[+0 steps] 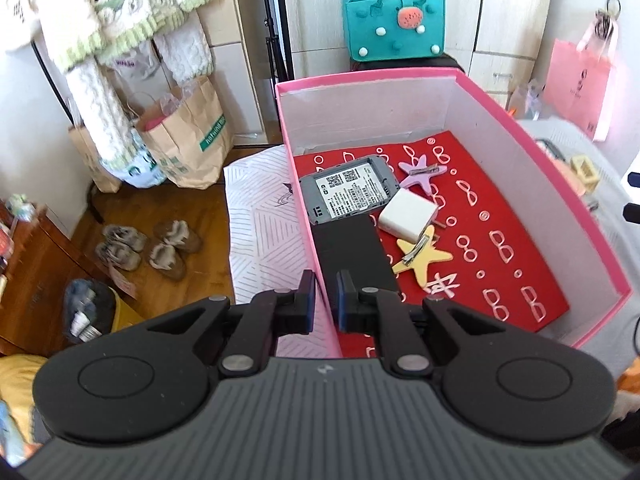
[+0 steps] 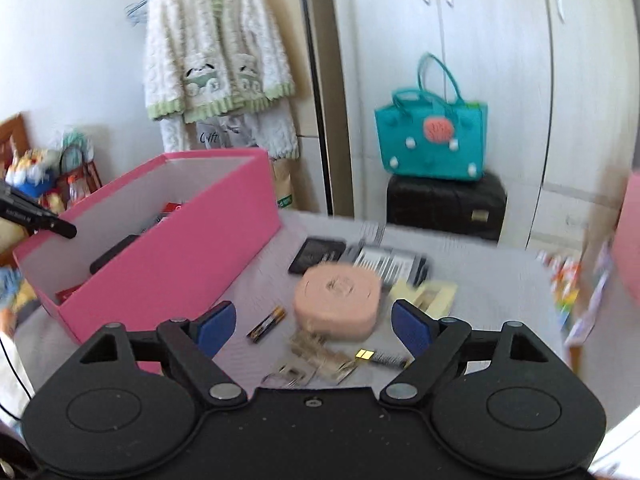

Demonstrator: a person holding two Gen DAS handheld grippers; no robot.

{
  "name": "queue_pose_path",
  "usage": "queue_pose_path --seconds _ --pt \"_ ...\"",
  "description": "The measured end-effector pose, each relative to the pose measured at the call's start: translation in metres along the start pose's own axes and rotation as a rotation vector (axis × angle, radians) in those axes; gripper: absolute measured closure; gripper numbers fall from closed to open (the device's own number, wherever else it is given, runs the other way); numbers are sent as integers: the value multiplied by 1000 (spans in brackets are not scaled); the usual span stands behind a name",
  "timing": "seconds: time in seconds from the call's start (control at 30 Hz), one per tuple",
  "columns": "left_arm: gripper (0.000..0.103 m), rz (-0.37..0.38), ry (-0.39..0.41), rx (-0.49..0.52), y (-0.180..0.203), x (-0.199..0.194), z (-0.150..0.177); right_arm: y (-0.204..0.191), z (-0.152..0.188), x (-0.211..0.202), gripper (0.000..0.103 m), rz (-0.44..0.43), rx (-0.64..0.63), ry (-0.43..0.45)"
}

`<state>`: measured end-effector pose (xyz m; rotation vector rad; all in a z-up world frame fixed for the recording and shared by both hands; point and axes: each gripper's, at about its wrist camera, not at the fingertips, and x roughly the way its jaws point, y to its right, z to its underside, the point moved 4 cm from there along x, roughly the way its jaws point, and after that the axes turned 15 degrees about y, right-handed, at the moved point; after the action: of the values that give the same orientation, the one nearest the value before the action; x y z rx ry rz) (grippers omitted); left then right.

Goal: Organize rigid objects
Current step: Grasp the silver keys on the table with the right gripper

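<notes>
The right gripper (image 2: 314, 326) is held wide apart and empty, angled down over the loose items on the grey table (image 2: 480, 280); a pink round case (image 2: 338, 302) lies just ahead, likely next to be clamped. The left gripper (image 1: 326, 298) is clamped on the pink box (image 1: 520, 128) wall, apparently steadying it.

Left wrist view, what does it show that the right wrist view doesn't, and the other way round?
Only the left wrist view shows the box's red floor with a grey device, a white charger, and two star clips, purple and yellow.

Only the right wrist view shows things left outside: a peach case, a battery and a black wallet.

Both show the pink box and the teal bag.
</notes>
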<state>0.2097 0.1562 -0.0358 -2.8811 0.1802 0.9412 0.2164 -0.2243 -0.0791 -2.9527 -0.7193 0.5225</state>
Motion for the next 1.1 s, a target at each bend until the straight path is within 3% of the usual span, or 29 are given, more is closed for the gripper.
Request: queue_pose_path --seconds 0.2,0.33,0.4,0.5,0.57,0.63,0.67,0.7,0.93,1.1 --pt "93 -38 -6 88 10 1 -1 -9 32 13 16 30 82 -43" --pt "93 -50 -13 143 15 1 -1 -13 40 16 25 62 57 -67" --pt "93 -53 -16 162 16 1 -1 -14 43 16 39 60 94 -71" --pt "93 -54 -13 165 17 1 -1 -17 48 19 50 49 145 -86" --pt "93 -52 -11 158 17 1 -1 -20 52 24 56 88 122 -110" --pt "93 -48 -7 151 16 0 -1 -22 54 29 68 136 100 -116" --pt "93 -47 -7 148 16 0 -2 -24 55 30 90 142 102 -119" --pt "93 -48 -7 148 16 0 -2 -23 56 31 97 156 107 -124" --pt "93 -44 -2 145 15 -1 -2 -14 56 22 97 127 198 -130" --pt "93 -47 3 135 13 -2 -1 -5 50 21 97 2 362 -121"
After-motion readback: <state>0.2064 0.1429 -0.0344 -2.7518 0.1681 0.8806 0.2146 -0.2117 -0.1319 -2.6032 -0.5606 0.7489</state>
